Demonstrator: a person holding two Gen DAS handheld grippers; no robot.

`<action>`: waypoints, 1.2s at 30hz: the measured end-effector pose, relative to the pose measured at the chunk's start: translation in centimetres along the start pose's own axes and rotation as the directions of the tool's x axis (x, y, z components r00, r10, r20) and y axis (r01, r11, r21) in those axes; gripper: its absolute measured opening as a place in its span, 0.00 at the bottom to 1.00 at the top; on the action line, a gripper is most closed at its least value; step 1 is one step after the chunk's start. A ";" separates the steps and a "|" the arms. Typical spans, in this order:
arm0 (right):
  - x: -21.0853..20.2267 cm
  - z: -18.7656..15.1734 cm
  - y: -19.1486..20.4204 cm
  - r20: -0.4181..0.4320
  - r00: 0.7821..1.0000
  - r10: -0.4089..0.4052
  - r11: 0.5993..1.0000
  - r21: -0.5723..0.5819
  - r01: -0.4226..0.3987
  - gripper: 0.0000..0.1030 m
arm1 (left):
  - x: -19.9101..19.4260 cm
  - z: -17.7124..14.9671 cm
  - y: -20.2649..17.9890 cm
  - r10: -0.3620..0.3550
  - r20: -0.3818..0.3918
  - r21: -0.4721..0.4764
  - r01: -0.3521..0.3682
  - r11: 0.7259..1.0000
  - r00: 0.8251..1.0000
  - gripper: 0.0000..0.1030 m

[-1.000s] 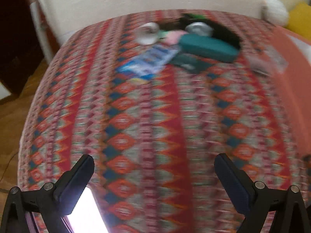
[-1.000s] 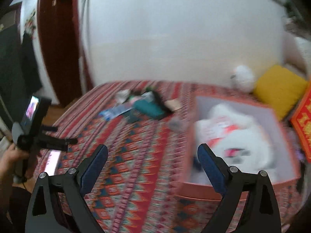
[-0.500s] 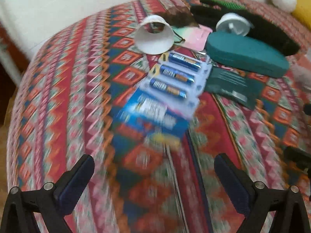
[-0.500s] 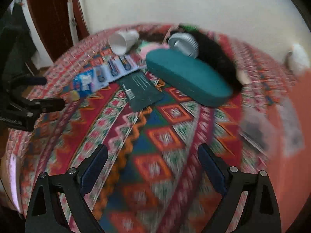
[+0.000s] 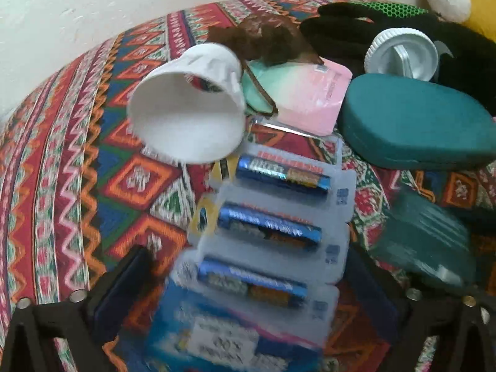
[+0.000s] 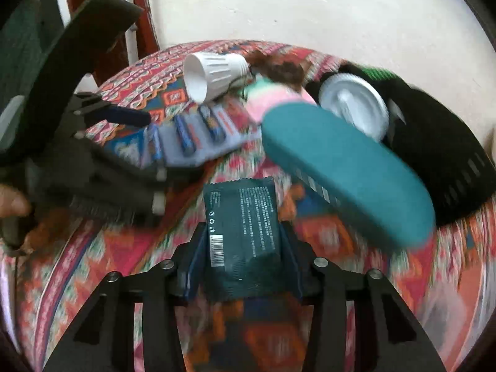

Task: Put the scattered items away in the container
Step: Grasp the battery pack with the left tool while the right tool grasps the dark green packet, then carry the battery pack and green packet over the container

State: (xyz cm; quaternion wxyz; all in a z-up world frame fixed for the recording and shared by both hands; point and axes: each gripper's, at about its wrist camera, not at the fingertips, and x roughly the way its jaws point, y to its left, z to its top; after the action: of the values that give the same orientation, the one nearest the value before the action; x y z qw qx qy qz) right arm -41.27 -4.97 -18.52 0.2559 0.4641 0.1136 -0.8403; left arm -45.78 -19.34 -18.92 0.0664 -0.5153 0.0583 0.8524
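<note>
A blister pack of blue batteries point(image 5: 266, 232) lies on the patterned cloth between the fingers of my left gripper point(image 5: 248, 285), which is open and straddles its near end. My right gripper point(image 6: 243, 248) is shut on a dark green packet point(image 6: 241, 217), one finger against each long side. The left gripper point(image 6: 145, 145) also shows at the left of the right wrist view, over the battery pack point(image 6: 192, 136). Behind lie a white cup point(image 5: 186, 114) on its side, a pink packet point(image 5: 310, 93), a teal case point(image 5: 415, 121) and a white lid point(image 5: 403, 52). No container is in view.
A black glove point(image 5: 458, 40) and a brown furry item point(image 5: 263, 40) lie at the back of the pile, near the white wall point(image 5: 93, 6). A hand point(image 6: 12, 201) holds the left gripper. The patterned cloth point(image 5: 62, 170) extends to the left.
Both grippers moved forward into the pile. The left now straddles the battery pack. The right closed from wide open onto the dark green packet.
</note>
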 end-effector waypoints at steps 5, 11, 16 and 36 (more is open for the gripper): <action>-5.1 -6.0 0.3 -0.014 0.999 0.034 0.997 0.063 -0.033 0.46 | -2.7 -3.7 -0.9 -0.014 -0.021 -0.063 0.013 0.998 1.000 0.81; -12.2 -14.0 2.7 0.023 0.997 0.068 0.993 0.098 -0.070 0.46 | -8.5 -11.5 -2.2 -0.036 -0.037 -0.175 0.029 0.984 0.999 0.81; -18.4 -18.8 4.7 0.069 0.995 0.075 0.993 0.085 -0.081 0.46 | -14.1 -17.3 -4.2 -0.034 0.015 -0.194 0.037 0.980 0.999 0.81; -26.6 -29.4 6.7 0.115 0.990 0.077 0.992 0.090 -0.088 0.46 | -16.6 -26.2 -9.9 -0.110 -0.016 -0.259 0.102 0.960 0.994 0.99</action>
State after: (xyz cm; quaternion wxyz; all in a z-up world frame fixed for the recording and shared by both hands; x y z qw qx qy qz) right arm -4.77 10.64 -11.91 0.2739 0.4324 0.0397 -0.8582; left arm -13.64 -14.82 -16.59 0.0433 -0.5347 -0.0799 0.8401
